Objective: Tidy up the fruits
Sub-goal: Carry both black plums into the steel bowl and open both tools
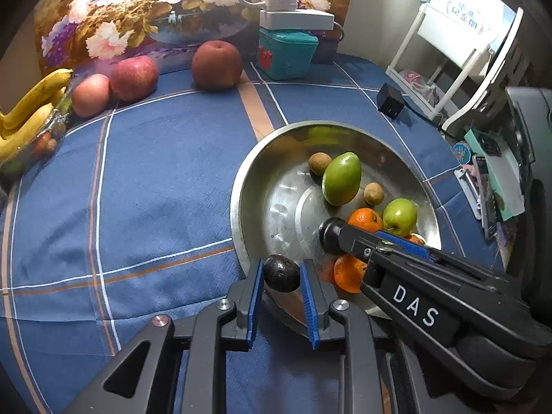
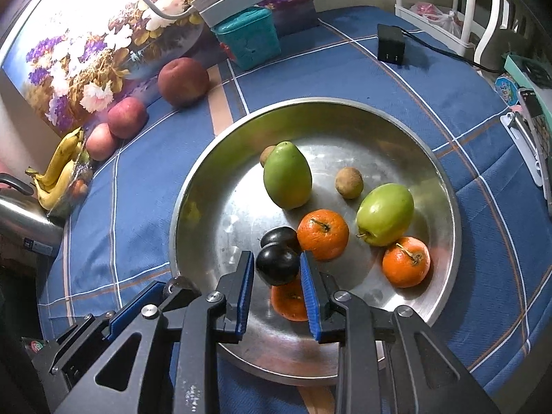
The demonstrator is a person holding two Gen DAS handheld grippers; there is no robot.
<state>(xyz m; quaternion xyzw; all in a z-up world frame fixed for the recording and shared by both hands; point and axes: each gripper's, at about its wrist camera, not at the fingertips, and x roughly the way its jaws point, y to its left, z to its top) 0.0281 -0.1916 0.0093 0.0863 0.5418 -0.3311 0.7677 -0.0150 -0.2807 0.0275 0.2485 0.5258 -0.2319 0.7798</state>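
A blue plaid tablecloth (image 2: 145,214) covers the table, with a floral panel (image 1: 138,7) standing along its far edge. At the far left lie bananas (image 1: 31,110), then two red apples (image 1: 132,77) and a brownish round fruit (image 1: 216,65) in a row along the panel, with a teal box (image 1: 286,53) just right of them. Right of centre sits the steel bowl (image 2: 445,214), which already contains a green mango (image 2: 288,176), two small brown fruits (image 2: 349,183), a green apple (image 2: 384,214) and three oranges (image 2: 322,234). The left gripper (image 1: 281,276) is clamped on a dark plum (image 1: 281,273) at the bowl's near-left rim. The right gripper (image 2: 276,270) pinches a second dark plum (image 2: 277,266) over the bowl's near floor, just left of an orange, its reflection showing on the steel beneath. The step appears to be delivering both plums into the bowl. The next move probably calls for lowering the right plum to the bare steel and parting the jaws gently so it does not roll, then bringing the left plum fully inside the rim before release. The apples and bananas remain outside.
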